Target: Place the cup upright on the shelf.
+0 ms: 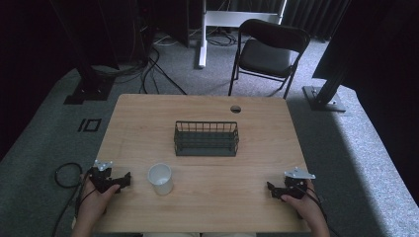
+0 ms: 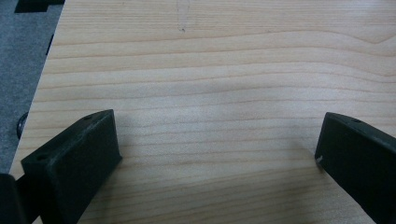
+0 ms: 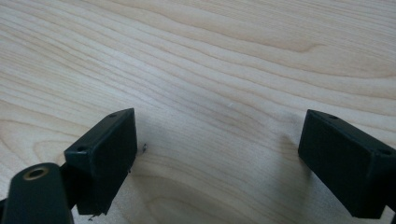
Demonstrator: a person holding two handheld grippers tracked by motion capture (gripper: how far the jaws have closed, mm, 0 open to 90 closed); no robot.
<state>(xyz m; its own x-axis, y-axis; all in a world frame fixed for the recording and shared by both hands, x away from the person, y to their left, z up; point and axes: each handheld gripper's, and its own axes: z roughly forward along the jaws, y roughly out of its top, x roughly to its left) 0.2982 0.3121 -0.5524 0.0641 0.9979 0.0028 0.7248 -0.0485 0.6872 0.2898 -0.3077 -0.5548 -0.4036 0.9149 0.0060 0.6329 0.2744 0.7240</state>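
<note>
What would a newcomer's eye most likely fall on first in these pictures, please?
Probably the dark wire basket at the middle of the wooden table, with the white cup standing nearer the person, left of centre. Then the left claw and right claw, both open, resting near the table's front corners.
</note>
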